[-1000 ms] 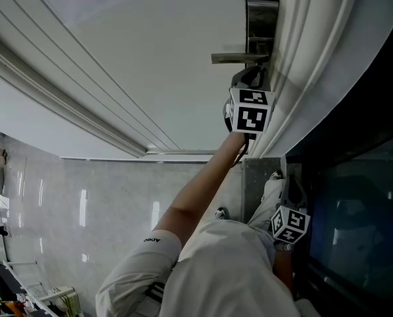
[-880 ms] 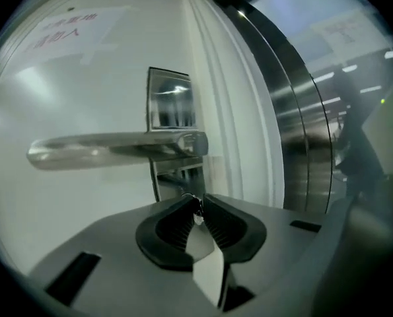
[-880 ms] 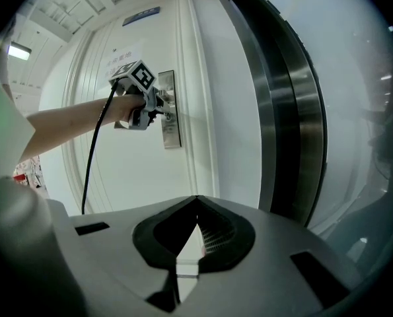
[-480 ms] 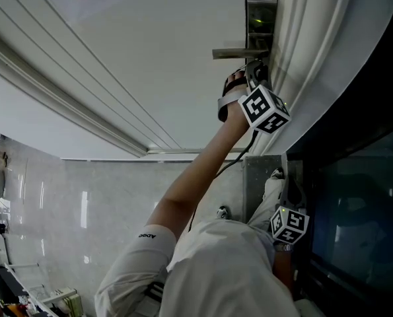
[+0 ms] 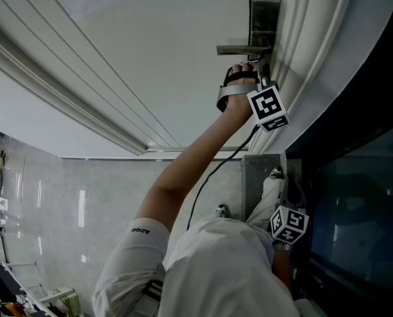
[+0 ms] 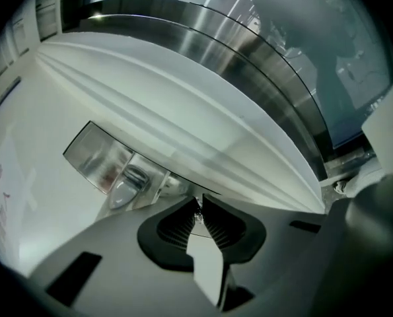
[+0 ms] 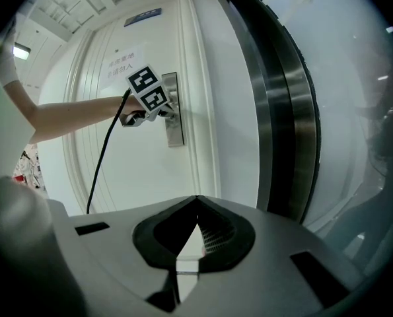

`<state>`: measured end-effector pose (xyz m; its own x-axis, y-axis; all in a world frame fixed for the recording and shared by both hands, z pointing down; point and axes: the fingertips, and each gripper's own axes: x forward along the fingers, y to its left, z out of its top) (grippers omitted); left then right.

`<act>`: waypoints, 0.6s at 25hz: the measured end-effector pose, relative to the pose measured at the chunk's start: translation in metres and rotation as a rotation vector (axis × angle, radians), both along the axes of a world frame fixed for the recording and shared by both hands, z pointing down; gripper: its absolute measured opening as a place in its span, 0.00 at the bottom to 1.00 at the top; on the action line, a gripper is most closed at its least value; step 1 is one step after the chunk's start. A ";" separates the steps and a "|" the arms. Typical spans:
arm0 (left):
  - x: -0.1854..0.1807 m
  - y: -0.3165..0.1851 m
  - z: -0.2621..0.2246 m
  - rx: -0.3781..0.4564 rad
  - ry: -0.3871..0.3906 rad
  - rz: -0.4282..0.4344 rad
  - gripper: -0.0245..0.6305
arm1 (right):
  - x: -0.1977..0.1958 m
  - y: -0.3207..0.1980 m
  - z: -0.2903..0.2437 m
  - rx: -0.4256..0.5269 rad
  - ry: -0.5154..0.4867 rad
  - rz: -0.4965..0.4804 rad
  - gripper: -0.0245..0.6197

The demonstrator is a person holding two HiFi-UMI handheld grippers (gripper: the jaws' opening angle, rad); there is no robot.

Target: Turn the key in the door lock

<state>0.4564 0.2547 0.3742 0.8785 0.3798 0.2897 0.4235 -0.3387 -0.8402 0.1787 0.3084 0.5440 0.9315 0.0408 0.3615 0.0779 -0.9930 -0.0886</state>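
The left gripper [image 6: 198, 203] has its jaws almost together, with only a narrow gap. In this gap they pinch a small shiny metal piece, the key [image 6: 197, 215]. The key is hard to see because the jaw tips cover most of it. It sits at the door lock, just below the handle [image 6: 127, 187].

In the head view the left gripper [image 5: 261, 68] is raised on a stretched arm, and its tips are against the lock plate [image 5: 263, 12] under the handle [image 5: 239, 49]. Its marker cube [image 5: 267, 107] is tilted, with one corner pointing to the door frame. A black cable [image 5: 209, 183] hangs from this gripper down along the arm. The lock plate is a tall metal strip near the edge of the white door [image 5: 150, 58].

The right gripper [image 7: 196, 200] has its jaws closed, tip against tip, and nothing is between them. It is held low beside the person's body, well apart from the lock, and its marker cube [image 5: 288, 224] shows there in the head view. Its camera looks at the door from a distance and shows the left gripper's cube [image 7: 148, 90] at the lock plate [image 7: 174, 121].
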 end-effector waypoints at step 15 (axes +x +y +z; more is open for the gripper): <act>-0.001 0.000 0.001 0.053 0.039 0.050 0.11 | 0.005 -0.031 -0.008 -0.017 0.011 -0.061 0.04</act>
<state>0.4550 0.2545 0.3751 0.8700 0.4081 0.2766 0.4052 -0.2723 -0.8727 0.1838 0.2772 0.5361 0.9365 -0.0099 0.3506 0.0163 -0.9973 -0.0718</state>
